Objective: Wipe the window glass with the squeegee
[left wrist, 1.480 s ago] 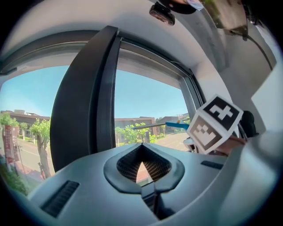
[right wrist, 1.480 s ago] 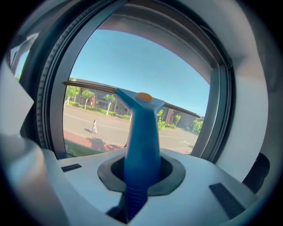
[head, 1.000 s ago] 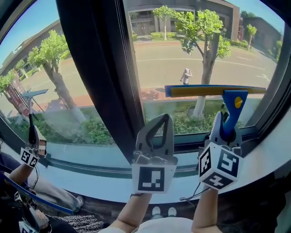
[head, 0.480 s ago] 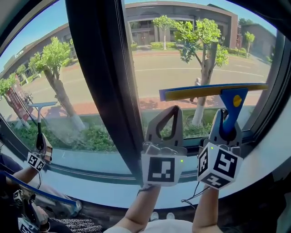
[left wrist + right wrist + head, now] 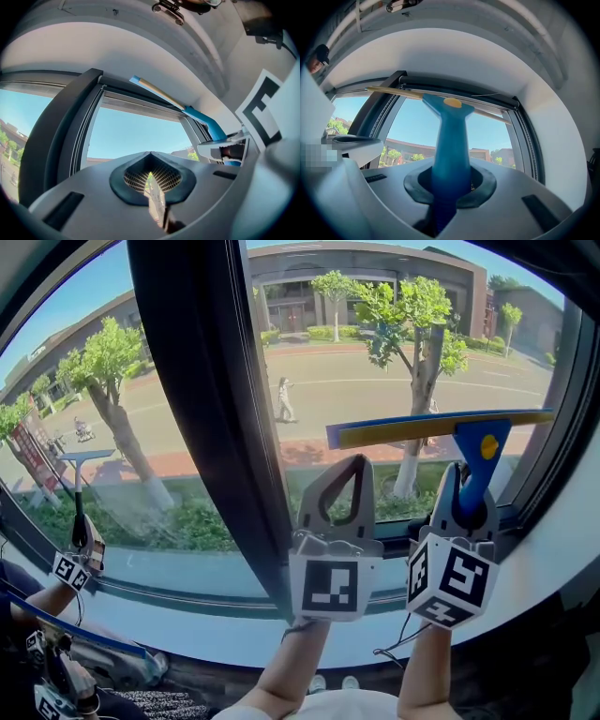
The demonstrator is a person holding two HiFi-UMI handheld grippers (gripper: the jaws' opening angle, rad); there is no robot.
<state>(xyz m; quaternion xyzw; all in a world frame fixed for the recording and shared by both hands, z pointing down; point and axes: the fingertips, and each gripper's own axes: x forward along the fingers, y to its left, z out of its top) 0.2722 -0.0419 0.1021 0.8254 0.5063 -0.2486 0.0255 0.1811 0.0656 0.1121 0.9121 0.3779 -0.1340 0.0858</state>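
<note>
Gripping squeegee point(image 5: 441, 429) by handle, right gripper point(image 5: 463, 502) holds it level at window glass point(image 5: 375, 352), ready for wiping; left gripper point(image 5: 347, 465) closed, empty, idle beside.

Strong daylight is pouring in through the window glass point(image 5: 394, 362), keeping the street outside bright and crisp across the head view. The tree point(image 5: 412, 306) at upper right is casting a short shadow on the pavement. The window post point(image 5: 202, 409) is standing backlit and almost black at upper centre. Fisheye distortion is bowing straight lines toward every edge, and black corners are ringing both gripper views. The ceiling point(image 5: 117, 47) is glowing softly at the top, while the left gripper point(image 5: 151, 159) and the squeegee point(image 5: 450, 150) are showing blurred and shaded at bottom centre.
</note>
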